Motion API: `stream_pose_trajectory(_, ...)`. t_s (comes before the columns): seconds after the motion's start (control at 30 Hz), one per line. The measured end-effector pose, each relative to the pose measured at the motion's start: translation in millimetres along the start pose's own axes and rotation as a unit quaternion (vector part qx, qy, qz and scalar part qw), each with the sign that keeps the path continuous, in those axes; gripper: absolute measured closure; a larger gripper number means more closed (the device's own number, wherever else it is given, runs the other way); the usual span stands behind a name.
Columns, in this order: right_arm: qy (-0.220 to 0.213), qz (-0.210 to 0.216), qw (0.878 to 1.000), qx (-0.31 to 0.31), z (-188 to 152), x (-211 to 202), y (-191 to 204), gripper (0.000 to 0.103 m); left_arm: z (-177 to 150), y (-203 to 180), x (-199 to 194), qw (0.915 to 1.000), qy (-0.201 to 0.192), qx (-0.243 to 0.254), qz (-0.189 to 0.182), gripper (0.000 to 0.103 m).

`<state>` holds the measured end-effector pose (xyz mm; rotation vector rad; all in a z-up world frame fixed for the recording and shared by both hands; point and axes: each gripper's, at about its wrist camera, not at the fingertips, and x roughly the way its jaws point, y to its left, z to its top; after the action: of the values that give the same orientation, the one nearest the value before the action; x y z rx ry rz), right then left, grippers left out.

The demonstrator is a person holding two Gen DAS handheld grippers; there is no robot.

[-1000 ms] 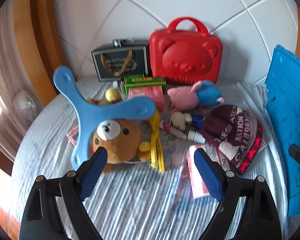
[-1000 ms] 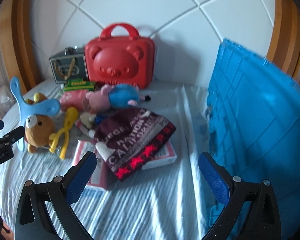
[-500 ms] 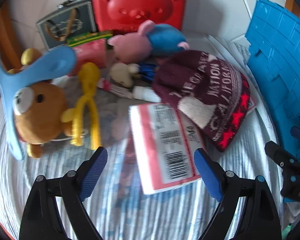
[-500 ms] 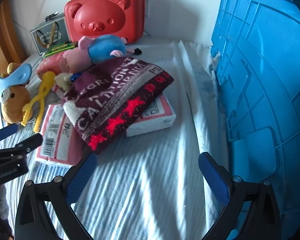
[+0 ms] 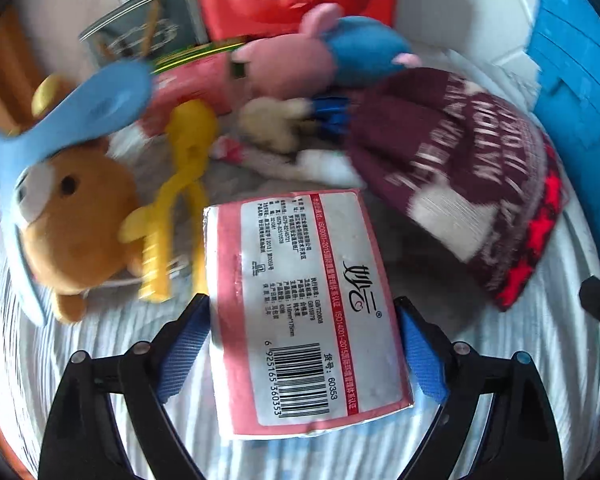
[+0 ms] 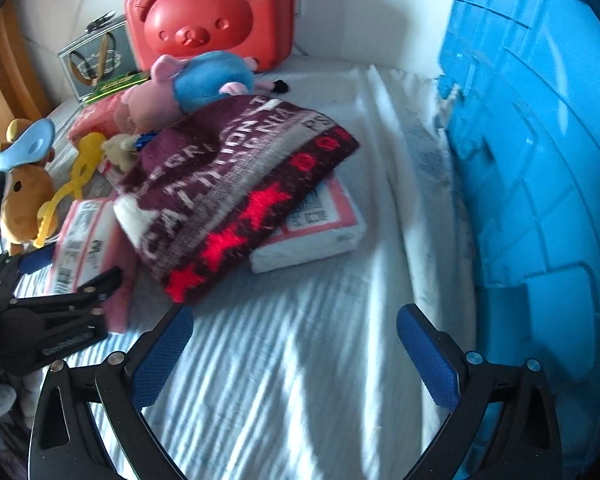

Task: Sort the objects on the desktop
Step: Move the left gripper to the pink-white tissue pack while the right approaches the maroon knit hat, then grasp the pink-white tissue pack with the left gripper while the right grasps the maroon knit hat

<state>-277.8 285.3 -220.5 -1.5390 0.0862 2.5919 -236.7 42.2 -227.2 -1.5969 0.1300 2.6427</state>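
Note:
A pink and white tissue pack (image 5: 304, 304) with a barcode lies on the striped cloth. My left gripper (image 5: 304, 340) is open, its blue pads on either side of the pack; contact is unclear. The pack and the left gripper also show in the right wrist view (image 6: 84, 240). A maroon knit hat (image 6: 236, 188) lies over a second tissue pack (image 6: 320, 232). My right gripper (image 6: 296, 356) is open and empty above bare cloth in front of the hat.
A blue plastic crate (image 6: 540, 160) stands at the right. A red bear case (image 6: 212, 16), a grey tin (image 6: 92, 60), a pink and blue pig plush (image 6: 196, 84), a brown bear plush (image 5: 76, 224), a light blue boomerang-shaped toy (image 5: 60, 120) and a yellow toy (image 5: 180, 184) crowd the back left.
My left gripper has moved forward and down until its pads straddle the tissue pack. My right gripper has moved forward and tilted down toward the cloth in front of the hat.

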Motion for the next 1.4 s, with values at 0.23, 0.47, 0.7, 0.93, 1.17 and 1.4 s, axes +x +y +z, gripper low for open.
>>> stream_pose_trajectory(0.23,-0.011,0.008,0.999,-0.038,20,15,33,0.000,-13,41,-1,0.9990,0.007,-0.043,0.003,0.013)
stream_pose_trajectory(0.47,-0.022,-0.007,0.998,-0.058,46,39,44,0.000,5,38,11,0.9993,0.002,-0.036,0.004,0.013)
stream_pose_trajectory(0.7,-0.020,-0.017,0.997,-0.074,62,65,45,0.000,12,35,32,0.9991,0.020,-0.037,0.003,0.011)
stream_pose_trajectory(0.93,-0.029,-0.015,0.999,-0.023,56,70,29,0.000,3,44,36,0.9984,0.022,-0.051,-0.007,0.005)
stream_pose_trajectory(1.17,-0.054,-0.005,0.998,-0.032,56,55,36,0.000,5,46,30,0.9986,0.039,-0.033,-0.014,0.012)
stream_pose_trajectory(1.4,-0.032,-0.005,0.999,0.016,60,63,19,0.000,11,47,15,0.9993,0.025,-0.025,-0.010,0.012)
